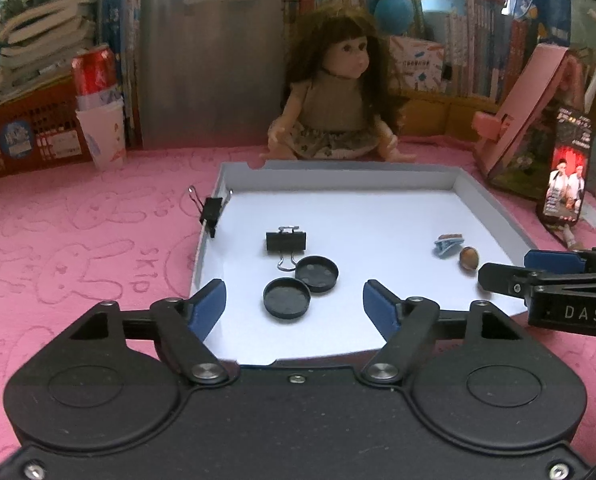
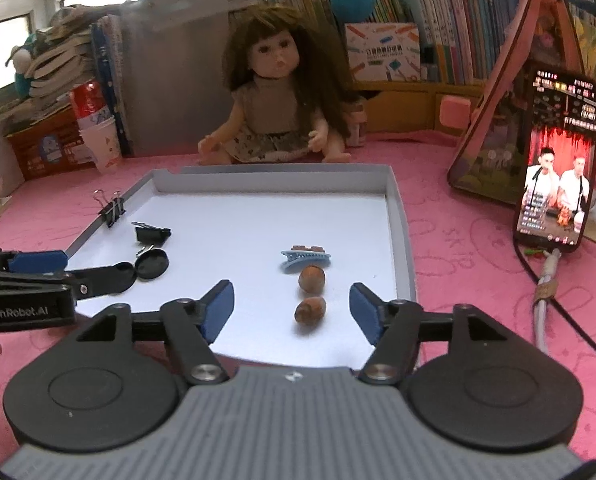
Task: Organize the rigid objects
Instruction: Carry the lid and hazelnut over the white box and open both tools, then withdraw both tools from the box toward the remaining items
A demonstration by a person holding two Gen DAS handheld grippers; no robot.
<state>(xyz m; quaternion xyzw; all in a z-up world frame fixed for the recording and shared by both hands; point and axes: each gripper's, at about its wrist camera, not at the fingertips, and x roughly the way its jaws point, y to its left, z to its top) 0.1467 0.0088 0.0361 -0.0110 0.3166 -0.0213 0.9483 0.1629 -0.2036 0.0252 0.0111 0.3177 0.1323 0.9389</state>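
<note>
Nearest, the left gripper point(image 1: 294, 300) and the right gripper point(image 2: 290, 304) both hung over the near edge of the white tray point(image 1: 478, 196), jaws apart and empty. Two black lids point(image 1: 287, 299) touched beside a binder clip point(image 1: 286, 241). Two nuts point(image 2: 311, 309) lay before a blue hair clip point(image 2: 305, 259); the left view showed only one. Beyond sat a doll point(image 2: 274, 92), its legs hidden by the tray wall.

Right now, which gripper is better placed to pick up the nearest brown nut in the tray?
The right gripper. Its open jaws already frame the nearest nut. The left gripper is open over the two black round lids on the other side of the tray.
</note>
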